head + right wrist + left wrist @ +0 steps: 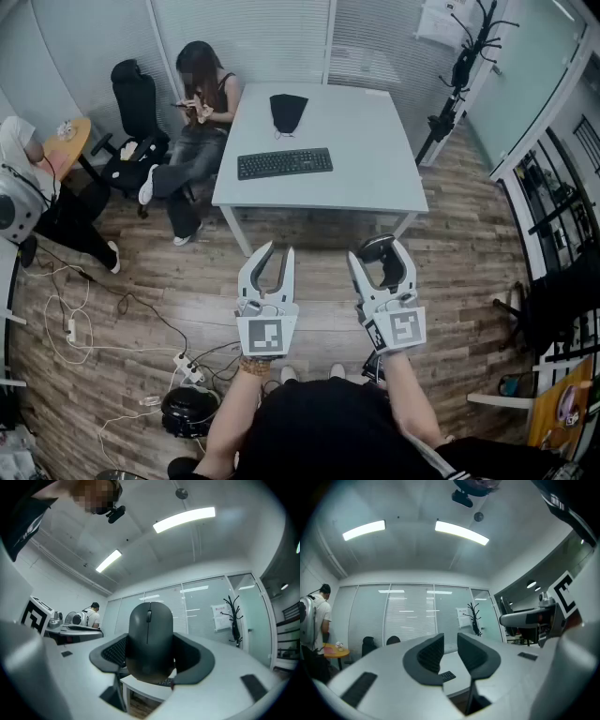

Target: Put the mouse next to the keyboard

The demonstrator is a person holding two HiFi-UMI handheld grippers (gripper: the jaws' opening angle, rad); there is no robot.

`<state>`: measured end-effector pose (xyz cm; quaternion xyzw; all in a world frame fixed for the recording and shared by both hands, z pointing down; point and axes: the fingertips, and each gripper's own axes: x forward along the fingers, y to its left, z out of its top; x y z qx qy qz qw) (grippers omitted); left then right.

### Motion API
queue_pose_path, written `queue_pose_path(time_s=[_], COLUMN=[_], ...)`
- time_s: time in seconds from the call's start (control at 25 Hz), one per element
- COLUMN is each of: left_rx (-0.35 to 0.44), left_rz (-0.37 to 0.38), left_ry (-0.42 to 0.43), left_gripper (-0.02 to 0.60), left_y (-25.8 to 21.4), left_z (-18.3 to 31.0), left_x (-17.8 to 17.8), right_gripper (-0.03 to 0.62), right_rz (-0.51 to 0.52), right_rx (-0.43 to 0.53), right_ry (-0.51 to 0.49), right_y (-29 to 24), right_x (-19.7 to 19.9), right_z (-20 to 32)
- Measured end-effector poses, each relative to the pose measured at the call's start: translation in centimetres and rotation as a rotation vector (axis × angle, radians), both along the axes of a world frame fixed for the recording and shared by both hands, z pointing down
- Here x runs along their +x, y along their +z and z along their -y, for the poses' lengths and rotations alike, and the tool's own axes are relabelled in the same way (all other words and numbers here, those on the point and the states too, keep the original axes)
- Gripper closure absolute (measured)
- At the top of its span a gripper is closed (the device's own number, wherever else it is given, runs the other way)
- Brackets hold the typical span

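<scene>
A black keyboard [284, 163] lies on the white table [375, 150], towards its near left side. The dark grey mouse [150, 634] sits upright between the pads of my right gripper [151, 654], which is shut on it. In the head view the right gripper [382, 257] and the mouse [377, 247] hang over the wooden floor, short of the table's near edge. My left gripper [276, 255] is beside it at the same height. Its jaws stand a little apart with nothing between them [450, 644].
A black pouch [287, 111] lies at the table's far side. A person [192, 122] sits at the table's left edge beside a black office chair [136, 103]. Another person [28, 178] is at far left. Cables and a power strip [187, 367] cross the floor. A coat rack [459, 75] stands at right.
</scene>
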<state>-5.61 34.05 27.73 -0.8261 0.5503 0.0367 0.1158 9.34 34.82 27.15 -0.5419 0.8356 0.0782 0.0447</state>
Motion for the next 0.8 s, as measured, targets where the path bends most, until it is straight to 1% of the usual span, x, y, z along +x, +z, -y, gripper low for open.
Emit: queue_pose_path(time_s=[0.12,0.2,0.4,0.52,0.64,0.8], left_rx=[-0.009,-0.006,-0.004,-0.006,-0.023,-0.057], left_rz=[-0.018,-0.038,-0.057,-0.091,-0.099,-0.093], left_ry=[0.006,0.009,0.021,0.007,-0.01,-0.049], left_gripper=[0.491,0.491,0.519,0.54,0.557,0.563], left_y=[0.0,0.0,0.3,0.5,1.1,2.5], left_z=[0.0,0.0,0.3,1.1,2.3,5.3], left_x=[-0.7,-1.2,-1.5,-1.8,-1.2,-0.4], right_gripper=[0.301,0.301,0.301,0.301,0.301,0.301], right_rz=[0.034,0.035,0.018,0.018,0.029,0.051], right_rx=[-0.011,-0.016,-0.021,-0.023,-0.035,-0.039], right_ry=[-0.053,-0.06,0.005,0.04,0.047,0.044], right_y=[-0.2,0.0,0.9,1.2,1.8,2.9], right_x=[-1.3,-2.0,-2.5,-2.5,-1.8,-0.5], right_z=[-0.3,-0.3,0.5,1.7,3.3,6.3])
